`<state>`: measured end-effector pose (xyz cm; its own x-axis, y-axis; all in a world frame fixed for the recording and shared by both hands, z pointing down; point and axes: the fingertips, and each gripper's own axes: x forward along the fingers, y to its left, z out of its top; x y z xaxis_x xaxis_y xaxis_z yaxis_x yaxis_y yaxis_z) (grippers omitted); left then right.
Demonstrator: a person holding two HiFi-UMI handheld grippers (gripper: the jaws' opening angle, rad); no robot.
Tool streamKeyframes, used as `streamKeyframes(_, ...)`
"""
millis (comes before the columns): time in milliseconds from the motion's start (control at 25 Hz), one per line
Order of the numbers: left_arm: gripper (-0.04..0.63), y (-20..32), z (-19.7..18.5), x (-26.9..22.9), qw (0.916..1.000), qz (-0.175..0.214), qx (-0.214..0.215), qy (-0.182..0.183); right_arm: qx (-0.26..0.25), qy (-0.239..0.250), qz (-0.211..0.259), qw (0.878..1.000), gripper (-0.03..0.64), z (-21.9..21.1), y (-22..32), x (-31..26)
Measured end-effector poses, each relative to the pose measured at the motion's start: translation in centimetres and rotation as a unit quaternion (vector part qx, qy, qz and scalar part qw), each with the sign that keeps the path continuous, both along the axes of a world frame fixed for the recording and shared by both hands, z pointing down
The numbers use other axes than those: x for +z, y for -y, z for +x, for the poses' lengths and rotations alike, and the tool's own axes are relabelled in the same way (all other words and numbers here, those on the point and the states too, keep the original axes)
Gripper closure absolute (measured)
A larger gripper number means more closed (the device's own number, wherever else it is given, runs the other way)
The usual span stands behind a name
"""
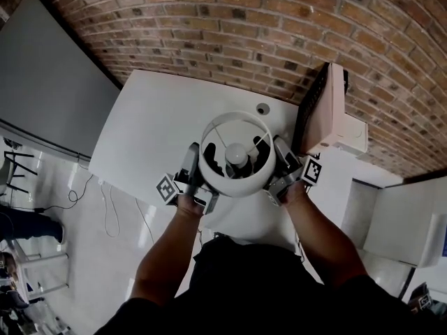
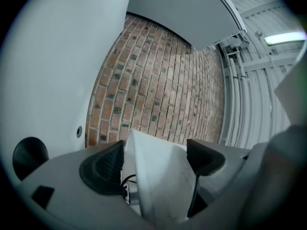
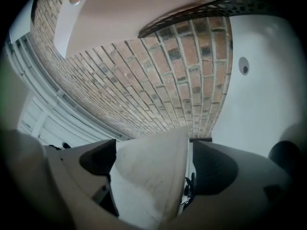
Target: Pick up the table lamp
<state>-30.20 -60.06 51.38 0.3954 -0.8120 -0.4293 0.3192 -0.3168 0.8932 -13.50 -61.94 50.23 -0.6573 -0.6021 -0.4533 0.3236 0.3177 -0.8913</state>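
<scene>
As seen from above at the centre of the head view, item one: table lamp [image 1: 237,181], with a white drum shade and its socket showing inside.

- **Location:** over the near half of the white desk [image 1: 157,124], flanked by both claws. The base is hidden beneath the shade (contact with the desk cannot be told).
- **Left claw** [image 2: 154,161]: at the shade's left side, jaws set wide and pinching the shade. White shade wall fills the gap between the dark pads [image 2: 103,166].
- **Right claw** [image 3: 156,166]: at the shade's right side, likewise wide and clamped on the shade (a black cord shows beside one pad).
- **Surroundings:** cable hole [image 1: 262,108] in the desk above the lamp, pinkish box [image 1: 328,110] at right of the frame, brick wall [image 1: 244,26] along the top, grey panel [image 1: 42,82] at upper left.
</scene>
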Motion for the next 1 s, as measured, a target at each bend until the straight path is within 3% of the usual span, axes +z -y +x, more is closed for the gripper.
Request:
streamKeyframes(360,0.183,-2.7,0.8,-5.9,0.9989,0.041,0.02,-0.008,0.021,0.001,0.01,1.0,0.117,0.8,-2.0,-4.4)
streamKeyframes(1000,0.183,-9.8,2.1,-10.6,0.998,0.048,0.041,-0.01,0.053,-0.011,0.005,0.998,0.158,2.5,-10.2,-9.2)
